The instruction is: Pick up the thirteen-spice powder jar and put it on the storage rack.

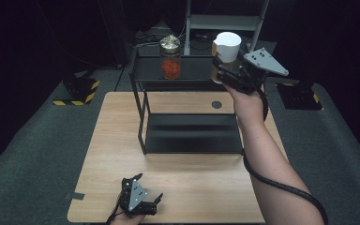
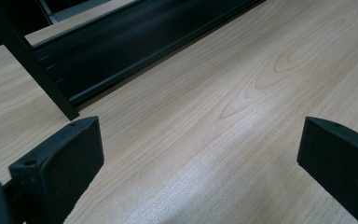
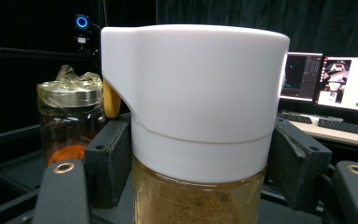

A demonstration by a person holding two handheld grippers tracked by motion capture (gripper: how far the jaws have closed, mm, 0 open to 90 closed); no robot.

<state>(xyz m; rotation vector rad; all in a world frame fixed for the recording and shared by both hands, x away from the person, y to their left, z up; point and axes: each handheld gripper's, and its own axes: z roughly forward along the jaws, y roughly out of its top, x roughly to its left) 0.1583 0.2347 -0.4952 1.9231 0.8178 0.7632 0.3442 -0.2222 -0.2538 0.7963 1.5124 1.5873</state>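
Upper right of the high view, the right gripper (image 1: 221,71) is raised on an outstretched forearm, clamped on the white-lidded jar (image 1: 225,55) beside the shelf (image 1: 193,134). Bottom left, the left gripper (image 1: 151,187) rests on the table (image 1: 201,187), jaws spread wide.

Two jars: one with a white lid (image 1: 227,46) at one o'clock, one with a gold lid (image 1: 170,57) at twelve o'clock. One black two-level shelf rack (image 1: 187,133) stands on one wooden bench (image 1: 112,154). Two grippers: the right gripper (image 1: 225,70) at one o'clock, the left gripper (image 1: 147,190) at six o'clock. Two monitors (image 3: 328,81) are lit in the right gripper view.
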